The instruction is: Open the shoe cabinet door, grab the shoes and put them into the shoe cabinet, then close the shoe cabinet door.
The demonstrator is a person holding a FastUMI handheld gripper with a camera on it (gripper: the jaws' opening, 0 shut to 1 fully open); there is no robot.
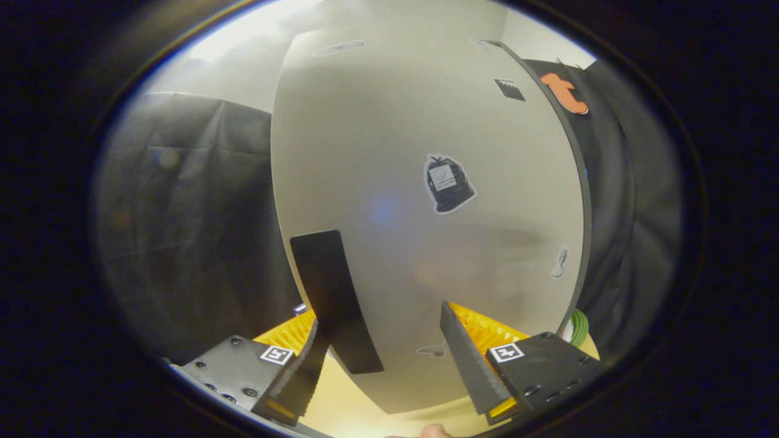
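The shoe cabinet door (389, 182) is a pale beige panel with a few stickers, standing close in front of me. A black strip handle (331, 292) runs down its face near the left edge. My gripper (383, 365) is open, fingers spread wide just in front of the door's lower part. The handle's lower end lies between the fingers, right against the left finger (301, 374). The right finger (468, 365) stands well apart from it. I cannot tell whether the door is ajar. The door hides whatever lies behind it.
Black cloth hangs to the left (195, 231) and right (627, 213) of the door. A green item (578, 325) peeks out past the door's lower right edge. A pale wooden surface (347, 413) lies below the door. A person's fingertip (435, 432) shows under the gripper.
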